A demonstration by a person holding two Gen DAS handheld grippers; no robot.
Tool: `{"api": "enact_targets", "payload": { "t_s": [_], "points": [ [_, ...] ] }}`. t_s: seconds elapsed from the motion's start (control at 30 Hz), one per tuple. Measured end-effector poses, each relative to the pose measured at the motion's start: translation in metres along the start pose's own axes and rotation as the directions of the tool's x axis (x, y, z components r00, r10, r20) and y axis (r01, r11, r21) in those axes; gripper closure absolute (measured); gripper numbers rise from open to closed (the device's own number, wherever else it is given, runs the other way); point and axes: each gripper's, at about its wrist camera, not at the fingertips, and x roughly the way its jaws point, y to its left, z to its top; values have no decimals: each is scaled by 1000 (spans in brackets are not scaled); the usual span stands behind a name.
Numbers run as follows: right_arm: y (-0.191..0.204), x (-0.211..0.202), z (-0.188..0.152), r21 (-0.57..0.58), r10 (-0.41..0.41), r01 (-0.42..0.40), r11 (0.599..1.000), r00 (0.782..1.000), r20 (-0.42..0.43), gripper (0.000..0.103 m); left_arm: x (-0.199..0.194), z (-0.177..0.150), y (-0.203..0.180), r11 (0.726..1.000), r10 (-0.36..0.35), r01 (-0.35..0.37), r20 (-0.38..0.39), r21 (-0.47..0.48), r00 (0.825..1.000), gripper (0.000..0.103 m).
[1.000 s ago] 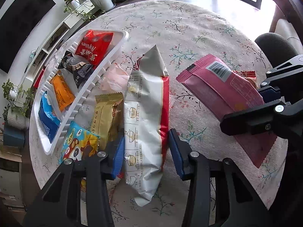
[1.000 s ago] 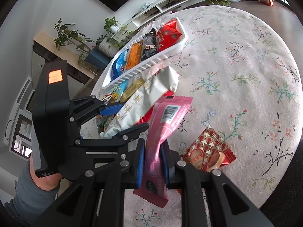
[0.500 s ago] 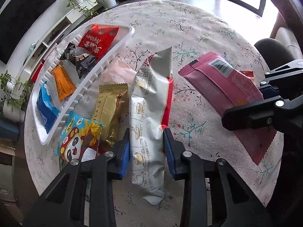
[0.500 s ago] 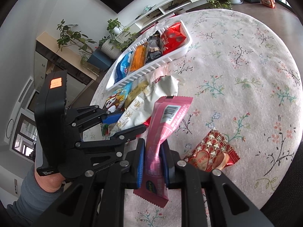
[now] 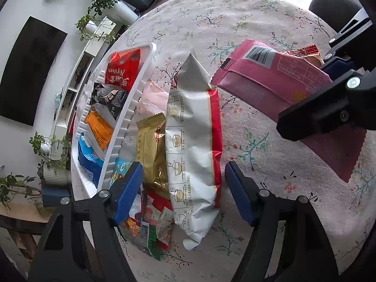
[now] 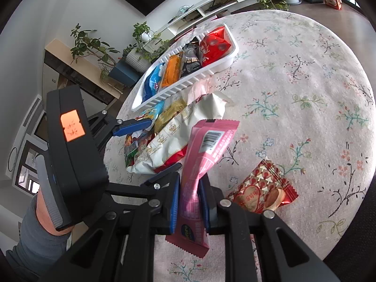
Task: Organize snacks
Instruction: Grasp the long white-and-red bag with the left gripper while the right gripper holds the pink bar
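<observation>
My right gripper (image 6: 189, 199) is shut on a pink snack packet (image 6: 206, 150) and holds it above the table; the packet also shows in the left wrist view (image 5: 270, 80). My left gripper (image 5: 183, 188) is open, its blue pads either side of a long white and red packet (image 5: 192, 141) lying on the table. A white tray (image 5: 122, 127) at the left holds red, black, orange and blue packets. A gold packet (image 5: 150, 148) and several other snacks lie between the tray and the white packet.
A red heart-patterned packet (image 6: 260, 188) lies on the floral tablecloth (image 6: 305, 94) right of my right gripper. Plants, a shelf and a dark screen stand beyond the table's far edge. A dark chair (image 5: 333, 7) stands at the far right.
My left gripper's jaws have opened wide around the white and red packet after narrowing on it. The right gripper has lifted the pink packet a little.
</observation>
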Motion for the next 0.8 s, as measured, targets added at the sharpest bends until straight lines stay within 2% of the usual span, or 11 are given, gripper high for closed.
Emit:
{"api": "enact_targets", "payload": {
  "t_s": [0.07, 0.13, 0.17, 0.23, 0.33, 0.4, 0.5, 0.6, 0.8],
  "points": [
    [0, 0, 0, 0, 0, 0, 1000, 1000, 1, 84, -1, 0, -2, 1000, 9, -9, 5, 8, 1000, 33],
    [-1, 1, 0, -3, 1, -1, 1000, 1000, -1, 84, 1, 0, 3, 999, -48, 48, -4, -26, 999, 55],
    [-1, 1, 0, -4, 2, -2, 1000, 1000, -2, 84, 1, -1, 2, 996, -74, 74, 0, -45, 997, 63],
    [-1, 2, -1, -4, 2, -2, 1000, 1000, -2, 84, 0, -2, 1, 996, -72, 72, 15, -48, 997, 69],
    [-1, 1, 0, -4, 1, -1, 1000, 1000, 4, 84, -2, -4, 0, 995, -76, 78, 33, -61, 997, 71],
    [-2, 0, 0, -2, 2, -2, 1000, 1000, 7, 84, -4, -7, 4, 990, -104, 109, 56, -94, 993, 73],
    [-1, -2, 0, -2, 5, -5, 1000, 1000, 13, 84, -5, -12, 17, 969, -162, 177, 92, -176, 982, 74],
    [0, -2, 0, -4, 8, -8, 1000, 1000, 19, 84, -5, -16, 22, 960, -169, 188, 108, -208, 980, 75],
    [-1, -3, 3, 0, 14, -14, 1000, 1000, 24, 84, -17, -19, 34, 920, -218, 261, 172, -293, 961, 77]
  ]
}}
